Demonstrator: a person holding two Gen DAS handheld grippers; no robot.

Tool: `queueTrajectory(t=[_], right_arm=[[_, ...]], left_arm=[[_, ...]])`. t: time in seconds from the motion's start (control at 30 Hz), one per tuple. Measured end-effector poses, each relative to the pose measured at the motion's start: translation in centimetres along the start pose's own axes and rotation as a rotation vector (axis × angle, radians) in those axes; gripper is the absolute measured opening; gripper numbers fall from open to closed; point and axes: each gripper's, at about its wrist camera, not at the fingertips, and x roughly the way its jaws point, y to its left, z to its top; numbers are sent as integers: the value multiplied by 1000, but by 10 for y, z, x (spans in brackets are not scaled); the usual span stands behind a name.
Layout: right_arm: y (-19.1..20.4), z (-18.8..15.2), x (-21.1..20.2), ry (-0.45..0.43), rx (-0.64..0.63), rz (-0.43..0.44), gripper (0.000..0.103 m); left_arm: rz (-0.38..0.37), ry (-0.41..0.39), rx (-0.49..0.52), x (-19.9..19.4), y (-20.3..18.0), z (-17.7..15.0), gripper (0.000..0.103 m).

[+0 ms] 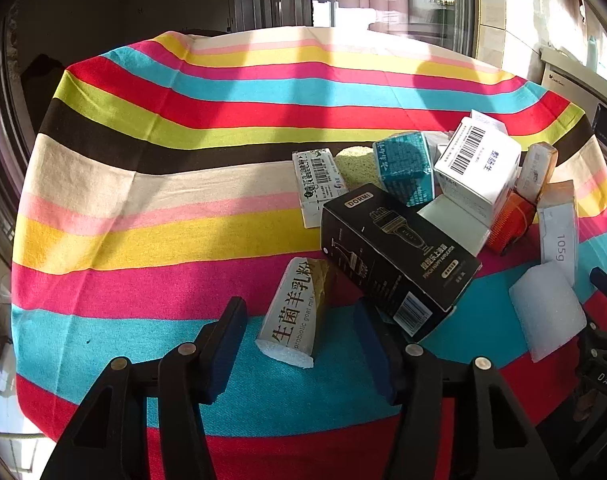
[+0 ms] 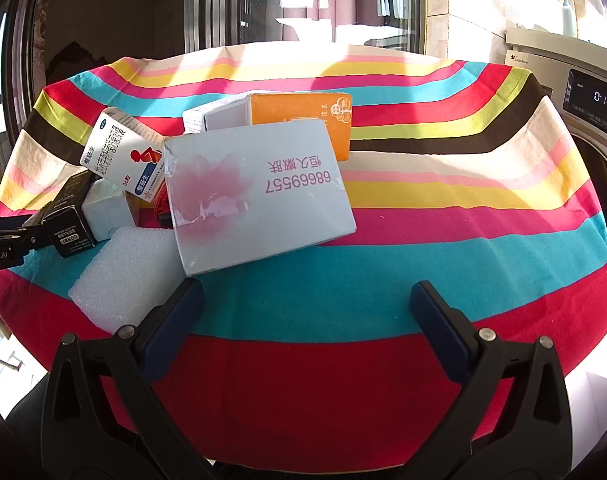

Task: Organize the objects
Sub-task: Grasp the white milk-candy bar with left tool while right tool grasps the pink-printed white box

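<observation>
Both claws are seen spread and empty over a striped cloth (image 1: 151, 184) strewn with cartons waiting to be sorted. Left claw (image 1: 299, 344) is held low with its jaws moderately apart, and a goat-milk box (image 1: 293, 312) is framed between them, its long axis running away from the claw and tipped slightly to the right, near end closest to the fingers. A black box (image 1: 391, 256) is propped just right of it, its lower corner almost at the right finger and leaning over the gap. Behind it, the pile is made up of a green-print carton (image 1: 317, 186), a teal packet (image 1: 405, 168), a barcoded white box (image 1: 477, 160) and an orange pack (image 1: 511, 220), with a foam pad (image 1: 547, 312) lying apart at the right. Right claw (image 2: 307, 300) is opened wide above bare cloth; a large pale box (image 2: 259, 192) lies ahead and to its left, tilted, with an orange box (image 2: 303, 116) standing behind and a foam block (image 2: 123, 276) beside the left finger. The goat-milk box is judged the likely next pick, being nearer the left claw and already aligned for a grip across its narrow width; the overhanging black box may be nudged if the approach drifts right.
</observation>
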Motion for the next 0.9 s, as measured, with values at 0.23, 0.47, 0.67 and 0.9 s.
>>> queueTrajectory(t=[0.23, 0.47, 0.67, 0.9], right_arm=[[0, 1, 1, 5, -3, 0, 103], [-6, 7, 2, 82, -30, 36, 103], [-10, 21, -12, 77, -56, 71, 103], [-3, 50, -12, 56, -95, 182, 103]], left_arm=[[-27, 21, -21, -4, -3, -1, 27], [-43, 23, -65, -14, -2, -6, 27], [-49, 2, -91, -28, -1, -5, 27], [-59, -37, -95, -53, -1, -1, 27]])
